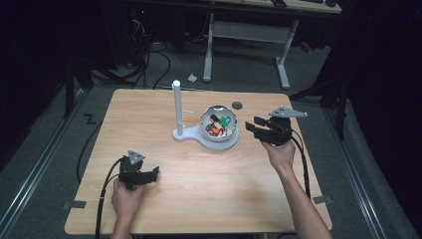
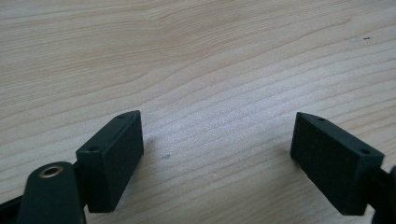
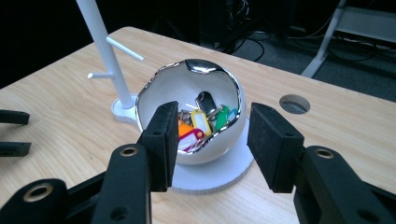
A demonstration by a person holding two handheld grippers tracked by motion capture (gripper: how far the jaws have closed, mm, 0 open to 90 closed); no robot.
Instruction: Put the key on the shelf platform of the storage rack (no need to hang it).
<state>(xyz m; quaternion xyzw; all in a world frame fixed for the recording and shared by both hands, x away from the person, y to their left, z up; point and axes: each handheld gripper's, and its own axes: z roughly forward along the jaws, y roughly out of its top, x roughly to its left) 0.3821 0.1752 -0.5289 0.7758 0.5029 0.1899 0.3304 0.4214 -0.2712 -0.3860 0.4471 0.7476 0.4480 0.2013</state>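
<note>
since the right claw (image 1: 254, 127) sits just beside the silver bowl (image 1: 219, 127) on the side toward the worktop's right edge, we judge that hand far better placed than the left claw (image 1: 155, 173), which rests open and empty near the worktop's near edge. we hold the right claw's jaws wide apart with nothing between them, aimed at the bowl's opening. the colored key tags (image 3: 198, 123) lie heaped inside the bowl, ahead of and slightly below the right claw. the bowl stands on a white base (image 3: 224, 172) beside the white peg stand (image 1: 176, 104), near the worktop's middle.

Glossy metal bowl (image 3: 163, 93); matt wood table (image 1: 149, 114)
</note>
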